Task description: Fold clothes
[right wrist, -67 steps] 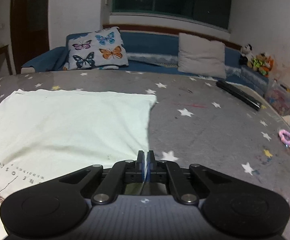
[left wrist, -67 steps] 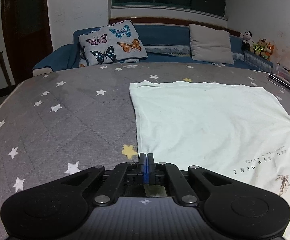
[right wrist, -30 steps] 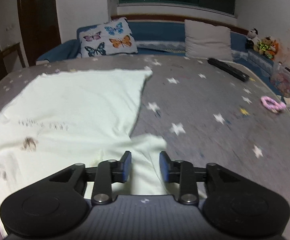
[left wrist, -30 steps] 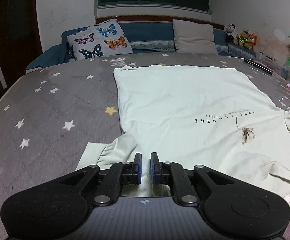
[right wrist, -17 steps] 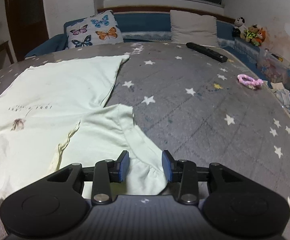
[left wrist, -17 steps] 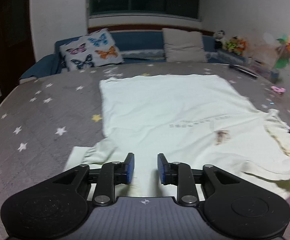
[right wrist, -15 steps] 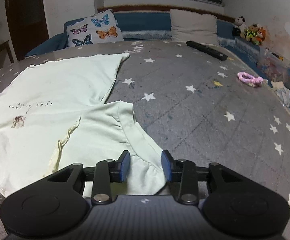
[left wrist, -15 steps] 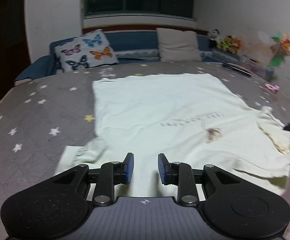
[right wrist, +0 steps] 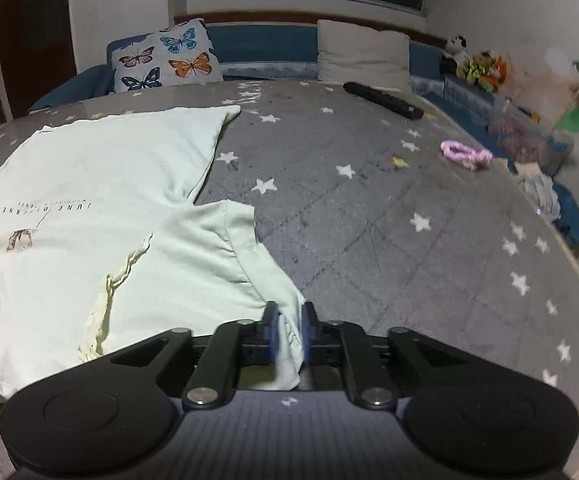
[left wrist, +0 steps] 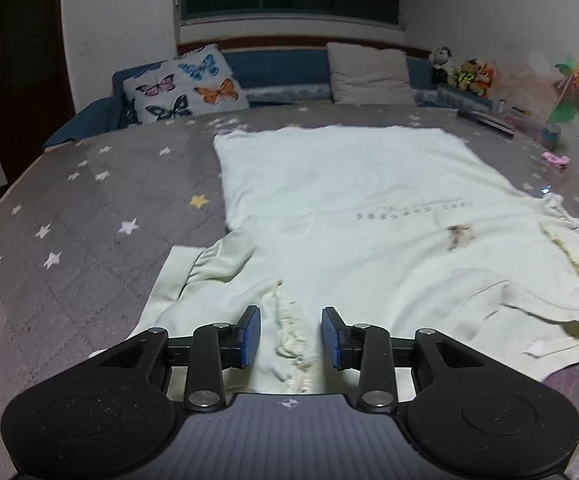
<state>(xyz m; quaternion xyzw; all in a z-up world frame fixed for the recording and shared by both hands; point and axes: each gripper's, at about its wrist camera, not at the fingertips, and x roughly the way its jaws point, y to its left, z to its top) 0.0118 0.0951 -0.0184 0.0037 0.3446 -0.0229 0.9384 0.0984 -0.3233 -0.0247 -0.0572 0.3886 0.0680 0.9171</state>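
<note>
Nearest the right wrist camera, the right gripper [right wrist: 288,330] has its blue pads drawn close on a pleat of the pale sleeve [right wrist: 245,256]; the cloth bunches between them, so it looks pinched. In the left wrist view the left gripper [left wrist: 289,338] stands with its fingers spread wide, straddling a frilled seam [left wrist: 289,328] of the garment without clamping it.

The T-shirt [left wrist: 341,200] lies spread flat on the grey star-patterned bed cover [right wrist: 369,200], print side up. Its shoulders and sleeves are at the near edge, by the two grippers, and its straight hem [left wrist: 329,130] points away toward the butterfly pillow [left wrist: 185,88] and the plain cushion [right wrist: 363,54]. The long axis therefore runs from the person toward the headboard. The printed line of text [right wrist: 45,208] crosses that axis.

The likely trouble is uneven handling. Only one side appears held, so a lift or pull by the right gripper alone could drag the body askew and wrinkle the flat part. The pinch sits on a thin fold near the sleeve's edge and may slip out. The left fingers, closing where they stand, might catch the bulky ruffle only, or two layers at once. Farther off, a pink hair tie [right wrist: 465,154] and a dark remote [right wrist: 383,100] lie well apart from the cloth.
</note>
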